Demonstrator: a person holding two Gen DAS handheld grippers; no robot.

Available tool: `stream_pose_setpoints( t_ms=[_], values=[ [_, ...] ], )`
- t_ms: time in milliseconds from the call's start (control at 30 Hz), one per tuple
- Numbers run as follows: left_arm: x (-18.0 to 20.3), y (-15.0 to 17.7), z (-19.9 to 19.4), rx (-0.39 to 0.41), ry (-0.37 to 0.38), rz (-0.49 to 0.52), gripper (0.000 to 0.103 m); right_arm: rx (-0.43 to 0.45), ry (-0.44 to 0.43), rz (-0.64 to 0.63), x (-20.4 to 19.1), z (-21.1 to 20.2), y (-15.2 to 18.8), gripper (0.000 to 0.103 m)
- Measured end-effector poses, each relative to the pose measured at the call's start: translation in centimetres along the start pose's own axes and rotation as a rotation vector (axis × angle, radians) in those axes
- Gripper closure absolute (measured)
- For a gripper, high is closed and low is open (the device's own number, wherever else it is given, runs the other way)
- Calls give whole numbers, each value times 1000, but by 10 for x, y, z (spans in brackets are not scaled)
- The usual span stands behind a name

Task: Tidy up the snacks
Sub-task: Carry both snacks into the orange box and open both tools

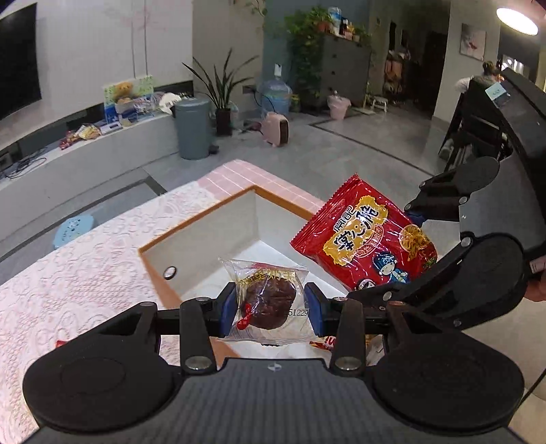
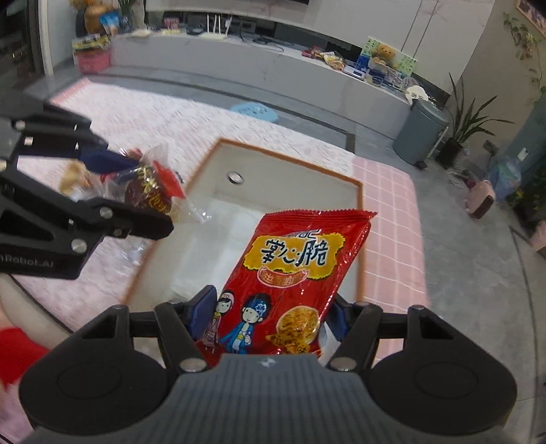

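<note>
Both views are evenly lit by soft indoor light; a round ceiling lamp [image 1: 517, 20] glows overexposed, high and far to the right of the white box [image 1: 204, 252]. Glare streaks the red snack bag [image 2: 300, 266] above that box. Fisheye bending curves the floor and walls away from the box. Motion blur smears the pink lace tablecloth [image 2: 143, 119] left of the box in the right wrist view

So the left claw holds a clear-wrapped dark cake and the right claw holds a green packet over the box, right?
Not quite: the packet in the right claw is red, as the right wrist view shows. The left claw does hold the clear-wrapped dark cake over the box.
</note>
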State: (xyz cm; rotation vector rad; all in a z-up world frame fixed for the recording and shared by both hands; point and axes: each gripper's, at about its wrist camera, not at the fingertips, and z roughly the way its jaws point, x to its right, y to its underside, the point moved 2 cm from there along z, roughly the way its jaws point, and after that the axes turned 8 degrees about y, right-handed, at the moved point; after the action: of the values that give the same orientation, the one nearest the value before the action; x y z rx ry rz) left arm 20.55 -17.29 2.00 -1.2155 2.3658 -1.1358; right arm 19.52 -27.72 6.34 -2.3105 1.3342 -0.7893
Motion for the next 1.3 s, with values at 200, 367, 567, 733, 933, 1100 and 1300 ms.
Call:
stream_pose_setpoints(
  t_ms=[200,367,567,733,933,1100,1300],
  values=[
    [3,2,37,-96,-15,70,56,-44,17,-55,9,31,7,38],
    [0,7,59,-145,-32,87,56,-74,16,-66,10,55,10,38],
    [3,15,82,-209,-39,179,56,-116,-4,-59,12,78,11,38],
    [7,22,97,-266,-12,233,56,-153,-26,-67,16,97,11,38],
    [12,29,110,-322,4,272,55,-191,-36,-94,14,115,9,38],
    [11,34,114,-357,-10,273,55,-189,-30,-125,9,121,5,38],
    [12,36,115,-375,-24,271,54,-184,-32,-124,8,121,7,37]
  ],
)
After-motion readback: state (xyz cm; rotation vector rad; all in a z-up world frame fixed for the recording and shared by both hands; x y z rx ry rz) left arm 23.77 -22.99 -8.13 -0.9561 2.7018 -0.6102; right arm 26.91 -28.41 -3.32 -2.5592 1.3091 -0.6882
